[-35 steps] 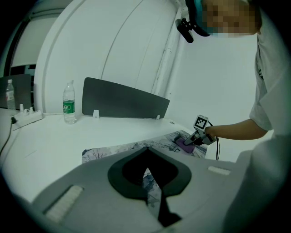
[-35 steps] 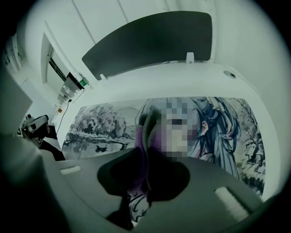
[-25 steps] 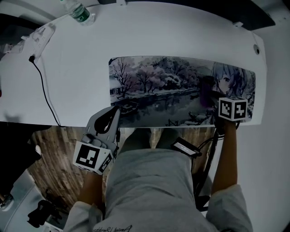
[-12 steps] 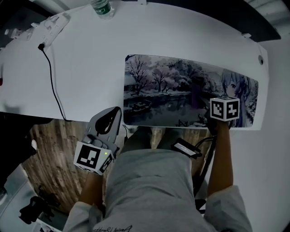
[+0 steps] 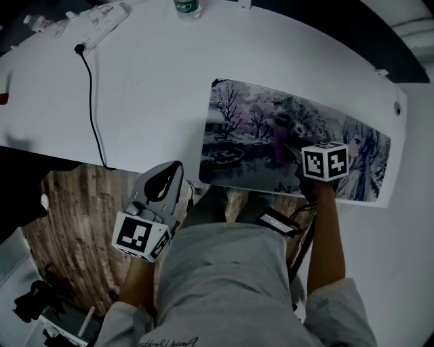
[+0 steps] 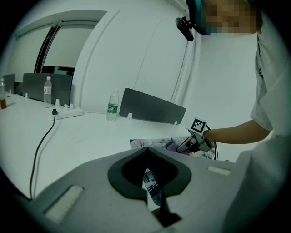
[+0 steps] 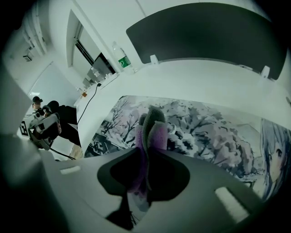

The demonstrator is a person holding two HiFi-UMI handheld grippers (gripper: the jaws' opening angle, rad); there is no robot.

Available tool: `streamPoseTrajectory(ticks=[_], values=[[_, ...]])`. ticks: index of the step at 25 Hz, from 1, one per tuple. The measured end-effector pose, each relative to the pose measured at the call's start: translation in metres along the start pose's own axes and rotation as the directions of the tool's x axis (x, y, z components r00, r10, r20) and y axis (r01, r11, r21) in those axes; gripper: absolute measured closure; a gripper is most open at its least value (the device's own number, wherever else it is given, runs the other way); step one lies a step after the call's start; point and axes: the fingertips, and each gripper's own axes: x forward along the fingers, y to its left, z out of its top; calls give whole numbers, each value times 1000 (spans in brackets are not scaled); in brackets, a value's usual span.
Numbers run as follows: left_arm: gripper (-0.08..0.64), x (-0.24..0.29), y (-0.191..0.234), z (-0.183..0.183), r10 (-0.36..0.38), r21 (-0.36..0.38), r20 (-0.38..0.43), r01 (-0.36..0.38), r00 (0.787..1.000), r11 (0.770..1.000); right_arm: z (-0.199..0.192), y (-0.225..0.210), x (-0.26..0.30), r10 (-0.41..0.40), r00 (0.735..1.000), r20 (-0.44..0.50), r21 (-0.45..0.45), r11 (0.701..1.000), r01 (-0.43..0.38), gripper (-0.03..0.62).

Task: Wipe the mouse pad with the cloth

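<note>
The long printed mouse pad (image 5: 251, 122) lies on the white table (image 5: 149, 81), with a snowy landscape and a drawn girl at its right end. My right gripper (image 5: 293, 150) hovers over the pad's front middle, shut on a purple cloth (image 5: 279, 139) that rests on the print. In the right gripper view the cloth (image 7: 152, 127) stands folded between the jaws of the right gripper (image 7: 148, 150), above the pad (image 7: 204, 123). My left gripper (image 5: 173, 169) is held below the table's front edge, left of the pad, shut with nothing in it (image 6: 146, 150).
A water bottle (image 5: 186, 7) and a power strip (image 5: 102, 17) sit at the table's far edge, with a black cable (image 5: 91, 101) running to the front edge. A dark divider panel (image 6: 152, 107) stands at the back. Wooden floor (image 5: 74, 223) shows below.
The right gripper has slid the cloth leftward along the pad, from near the girl's face to the middle. The head view has swung left. The left gripper has stayed put.
</note>
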Motion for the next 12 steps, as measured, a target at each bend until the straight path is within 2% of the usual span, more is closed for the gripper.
streamPoseTrajectory(ticks=[12], values=[[541,-38,34,-13,111,-74,25,-109,993,991,25,64,38,63,996,-58,-125,990,-70,525]])
